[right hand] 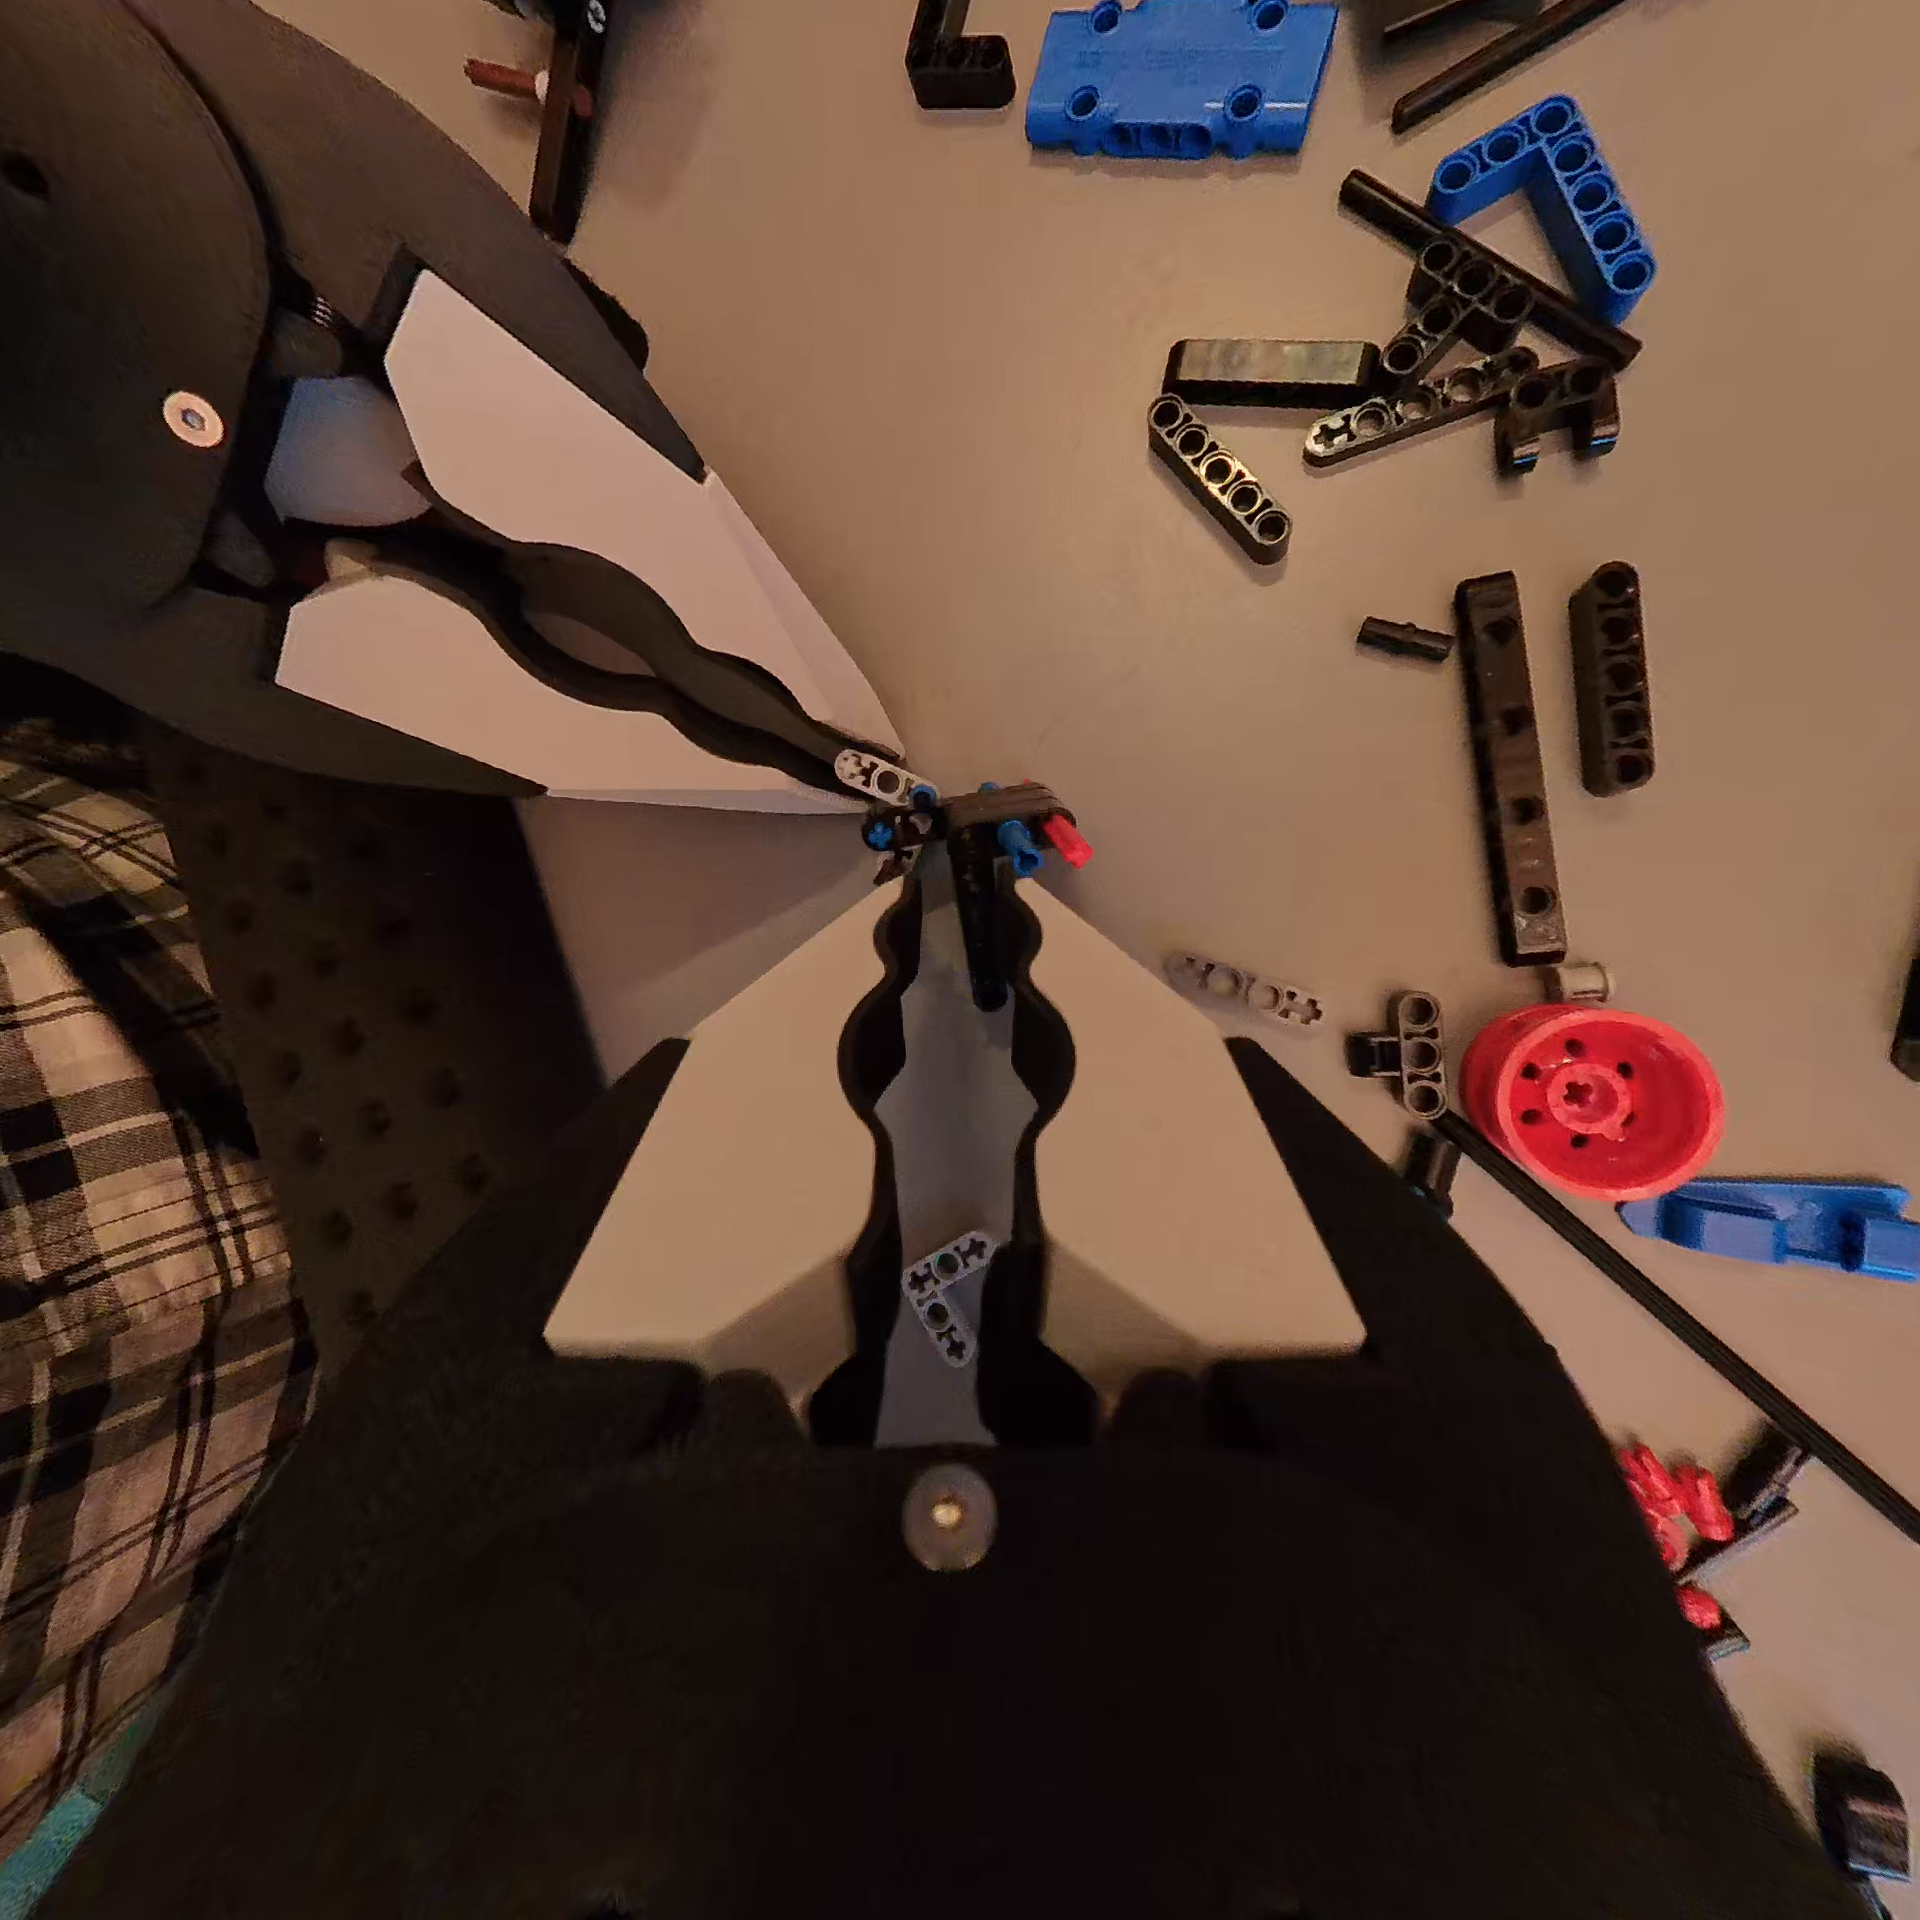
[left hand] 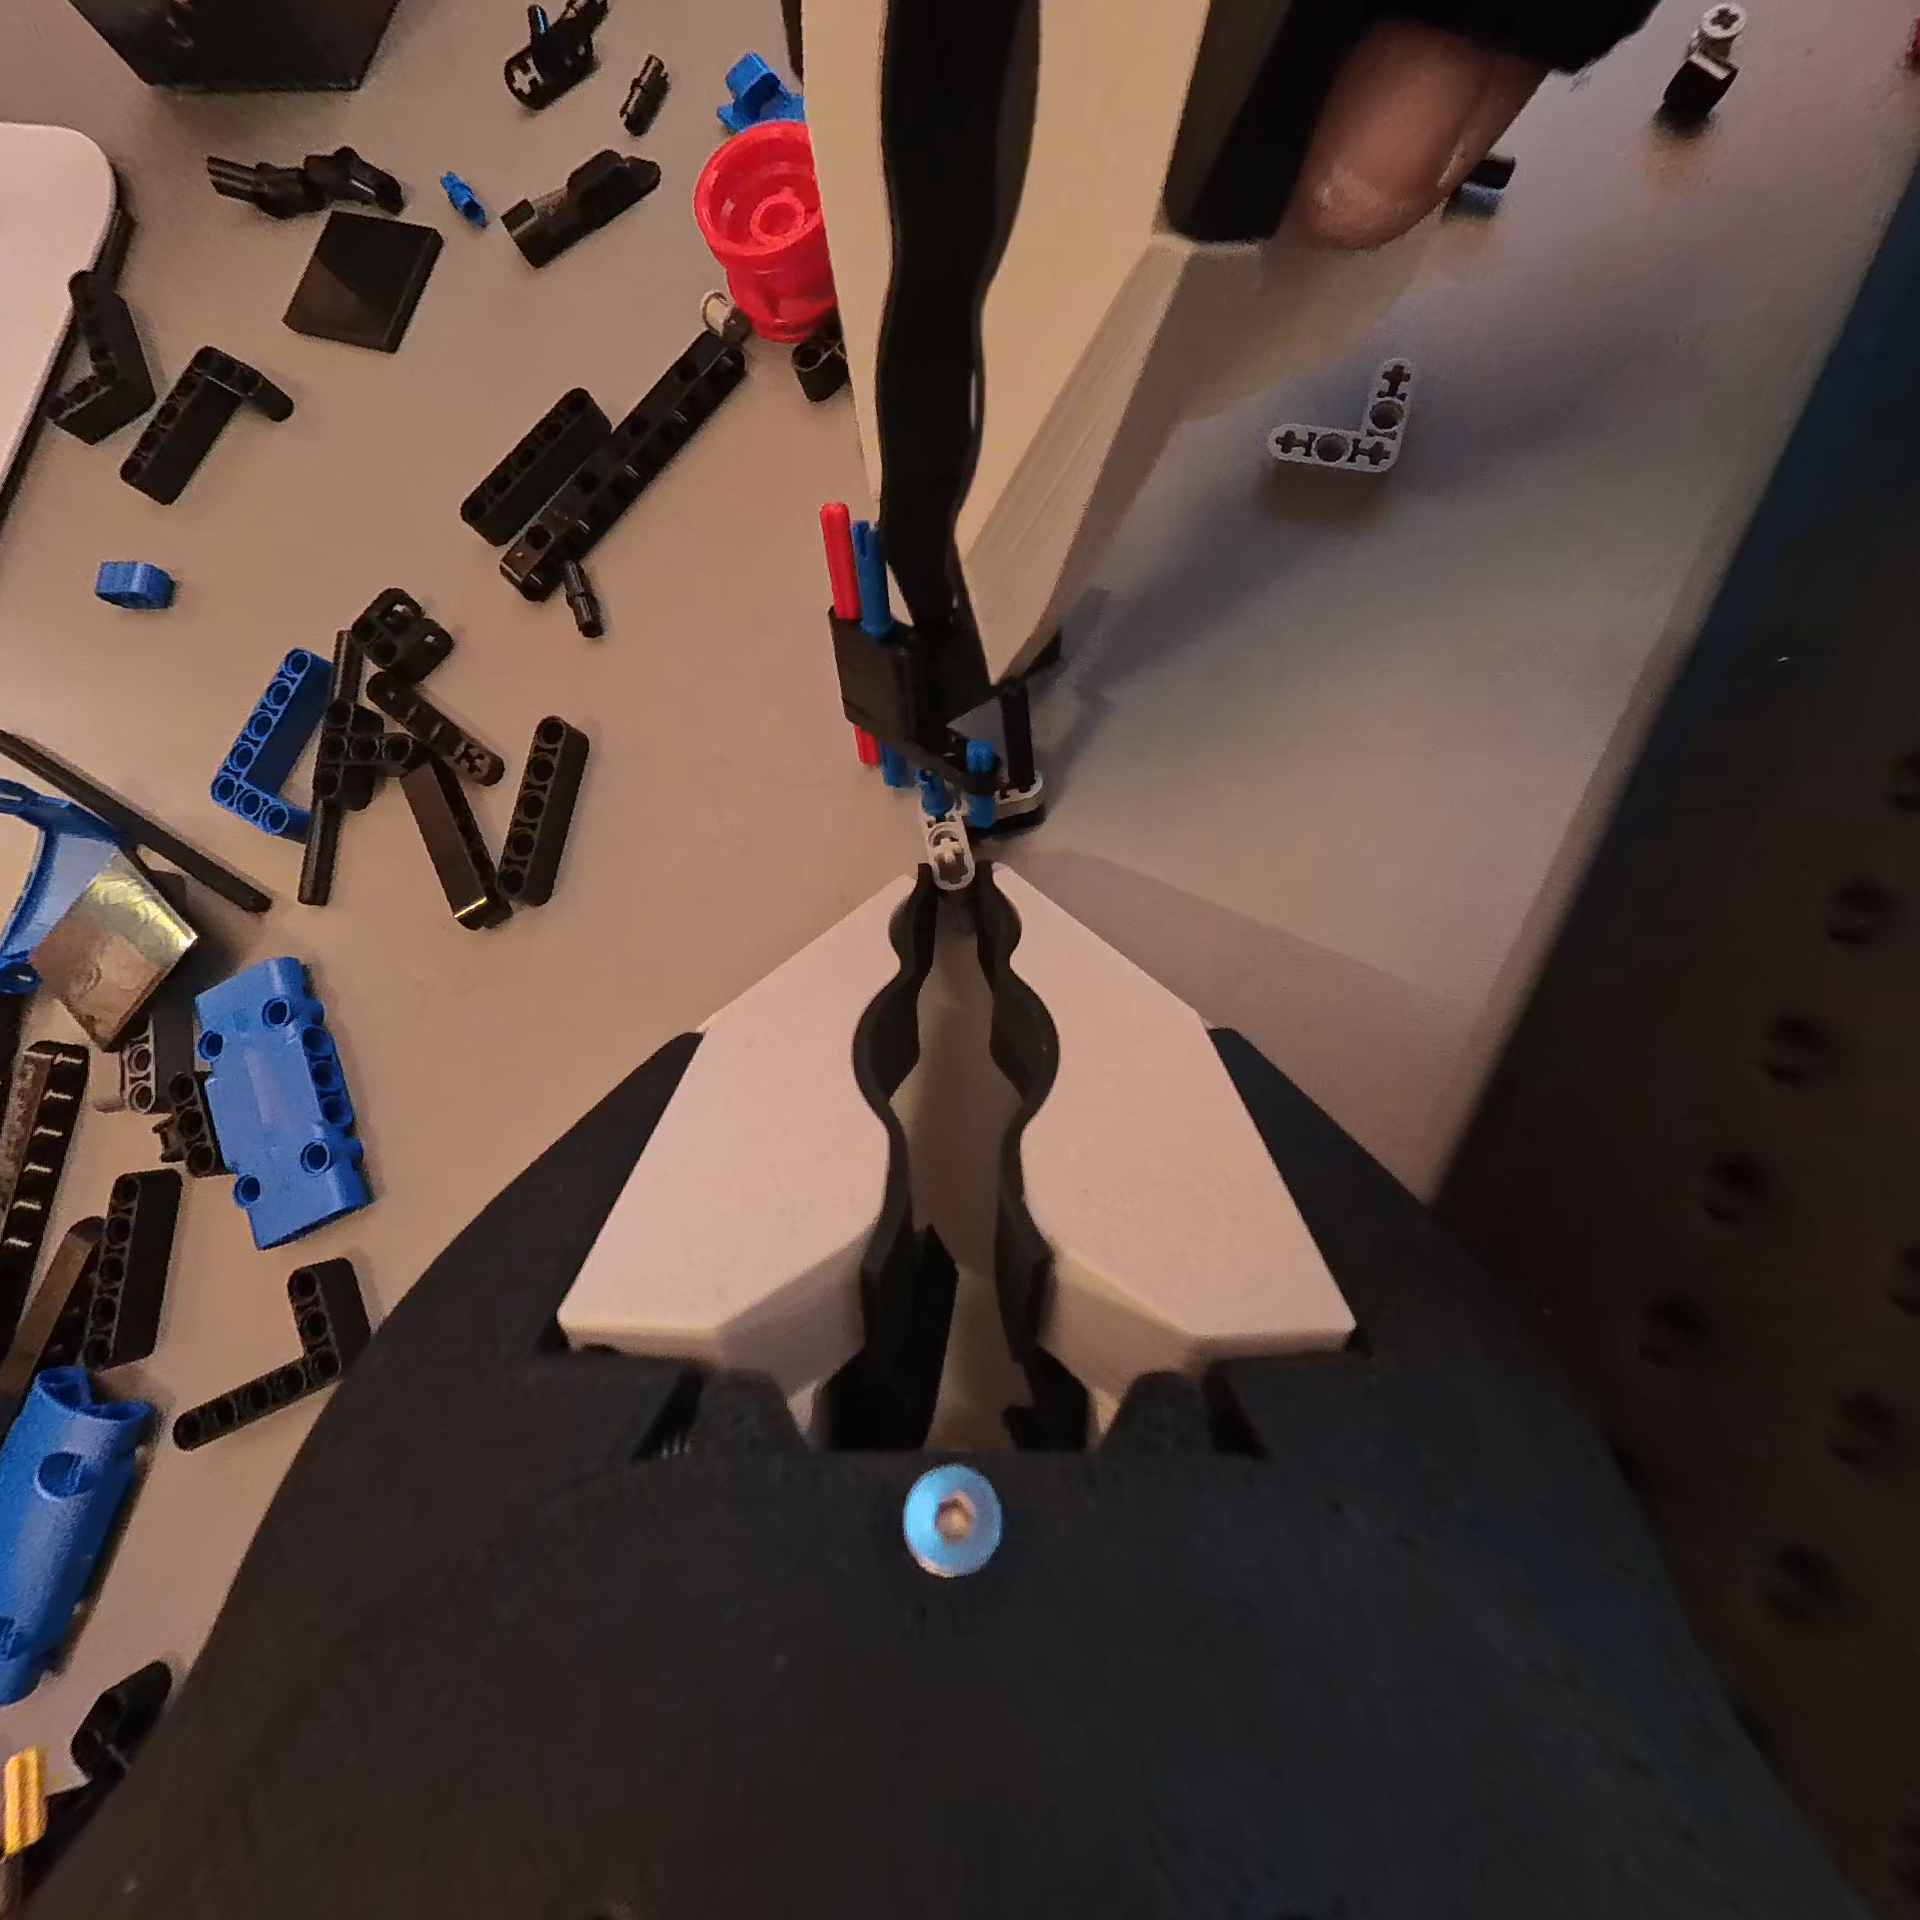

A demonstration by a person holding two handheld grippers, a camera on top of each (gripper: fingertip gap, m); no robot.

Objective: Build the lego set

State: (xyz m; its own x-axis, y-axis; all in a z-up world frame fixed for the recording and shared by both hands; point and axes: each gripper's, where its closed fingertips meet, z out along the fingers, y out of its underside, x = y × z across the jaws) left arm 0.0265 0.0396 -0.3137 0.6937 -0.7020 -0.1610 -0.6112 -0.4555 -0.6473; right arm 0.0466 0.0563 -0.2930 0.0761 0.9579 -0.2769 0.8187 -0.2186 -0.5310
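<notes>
Mating parts mid-air: left hand-held gripper [left hand: 948,883] clenched on a small grey liftarm [left hand: 948,854], its free hole presented to a blue pin [left hand: 935,798] on the sub-assembly [right hand: 1003,821]. Right hand-held gripper [right hand: 961,894] clamped on the sub-assembly's black beam [right hand: 982,914], bracing it above the surface [right hand: 935,468], probably to react the push-in force. Spare grey L-piece [left hand: 1345,421] parked nearby, loose parts well apart.

My left tongs [left hand: 951,883] and right tongs [right hand: 961,894] meet tip to tip over the tabletop [left hand: 727,883], just inside its edge. An L-shaped piece [left hand: 1345,421] lies alone near that edge; loose beams [left hand: 582,488] and a wheel [left hand: 769,234] lie scattered farther in.
</notes>
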